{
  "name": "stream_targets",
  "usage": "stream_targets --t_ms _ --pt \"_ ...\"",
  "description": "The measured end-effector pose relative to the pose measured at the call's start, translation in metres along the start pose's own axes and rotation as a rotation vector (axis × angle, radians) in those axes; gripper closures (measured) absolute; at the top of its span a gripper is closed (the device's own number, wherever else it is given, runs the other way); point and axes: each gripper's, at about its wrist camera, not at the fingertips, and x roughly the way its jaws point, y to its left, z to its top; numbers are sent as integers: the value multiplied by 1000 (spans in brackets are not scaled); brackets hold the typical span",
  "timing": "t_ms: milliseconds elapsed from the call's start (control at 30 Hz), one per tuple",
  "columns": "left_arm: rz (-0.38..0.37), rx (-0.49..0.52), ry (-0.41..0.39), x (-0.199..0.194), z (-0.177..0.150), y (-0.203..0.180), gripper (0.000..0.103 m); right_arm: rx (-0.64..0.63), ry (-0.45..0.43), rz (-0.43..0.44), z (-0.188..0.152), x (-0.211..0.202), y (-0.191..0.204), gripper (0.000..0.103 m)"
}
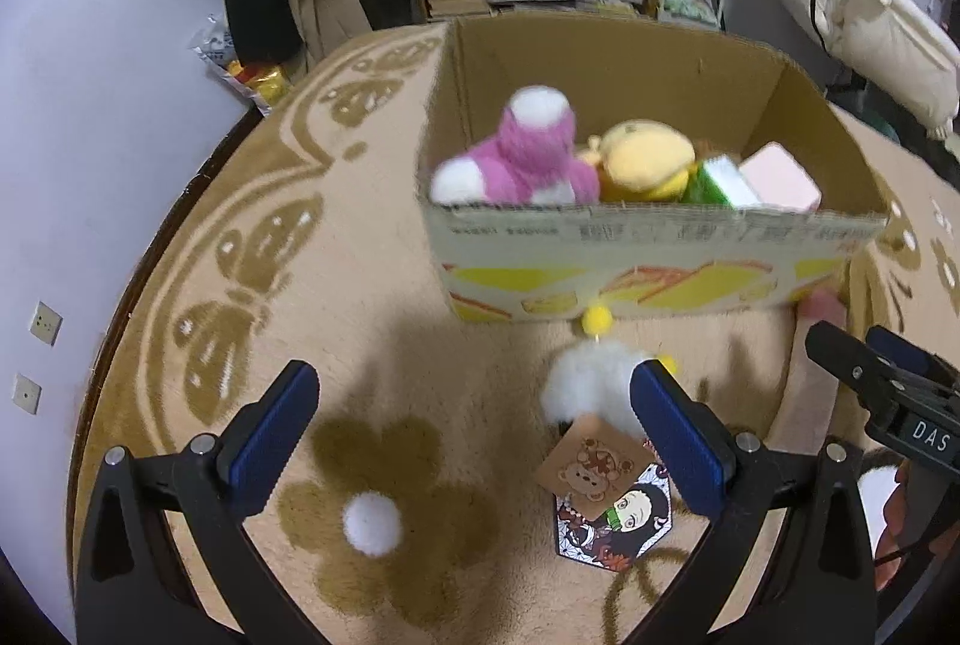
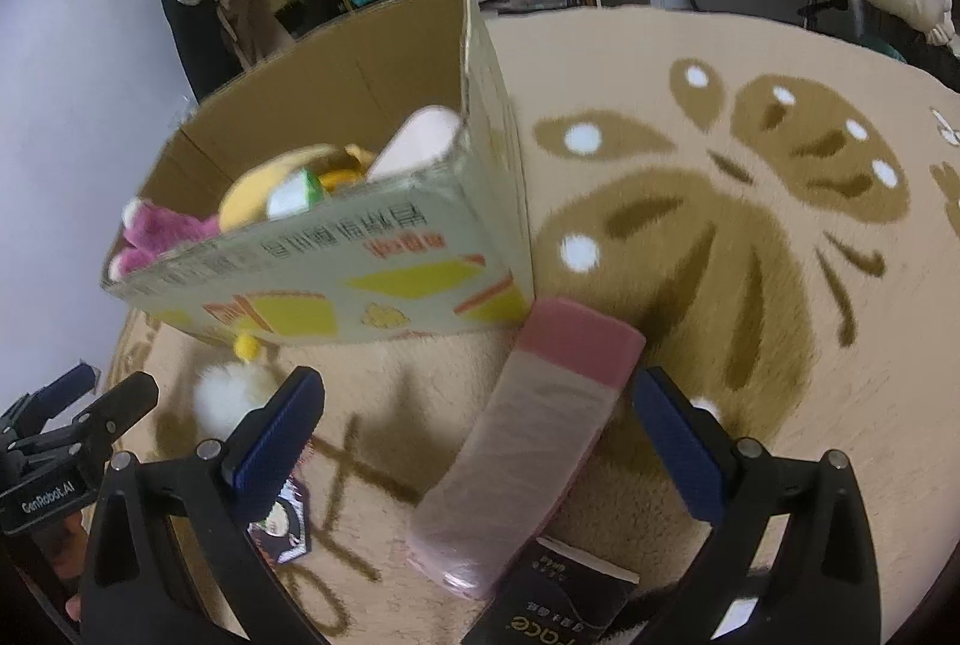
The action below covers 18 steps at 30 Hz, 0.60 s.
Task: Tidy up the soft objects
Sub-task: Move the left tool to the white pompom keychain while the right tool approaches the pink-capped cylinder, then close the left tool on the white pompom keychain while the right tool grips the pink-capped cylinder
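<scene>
- Soft objects lie on a plush beige rug [image 1: 372, 285] with brown butterfly and flower patterns, and in a cardboard box [image 1: 654, 249] farther back.
- Nearest us in the left wrist view, a small round white pom-pom [image 1: 372, 523] sits on a brown flower, between the left gripper [image 1: 474, 435] fingers but not touched by them.
- We see the left fingers [image 1: 273, 435], black with ribbed blue pads, spread wide and holding nothing; they point forward and down over the rug.
- A flat cartoon-printed card [image 1: 612, 519] with a tan bear tag lies by the left gripper's right pad.
- Just past it is a fluffy white plush [image 1: 591, 384] with a yellow pom-pom [image 1: 596, 319] on top, close to the box's front wall.
- In the right wrist view, a long pink pack wrapped in clear film [image 2: 528, 441], blocky with rounded ends, lies slanted between the right gripper [image 2: 477, 441] fingers; its far end is near the box corner.
- We see the right fingers [image 2: 681, 450] wide apart as well, neither pad touching the pack.
- A dark glossy package [image 2: 558, 597] lies under the pack's near end.
- Farther off, the box, corrugated with yellow print, holds a fuzzy pink-and-white plush [image 1: 522, 153], a smooth yellow plush [image 1: 648, 159], a green-and-white block [image 1: 720, 180] and a pale pink block [image 1: 780, 177].
</scene>
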Motion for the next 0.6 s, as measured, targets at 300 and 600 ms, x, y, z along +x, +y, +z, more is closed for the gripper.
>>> stream_targets --t_ms 300,600 --pt "0 79 55 21 -13 -21 1 -33 48 -43 -7 16 3 0" --pt "39 82 49 33 -16 -28 1 7 107 -35 -12 30 -4 0"
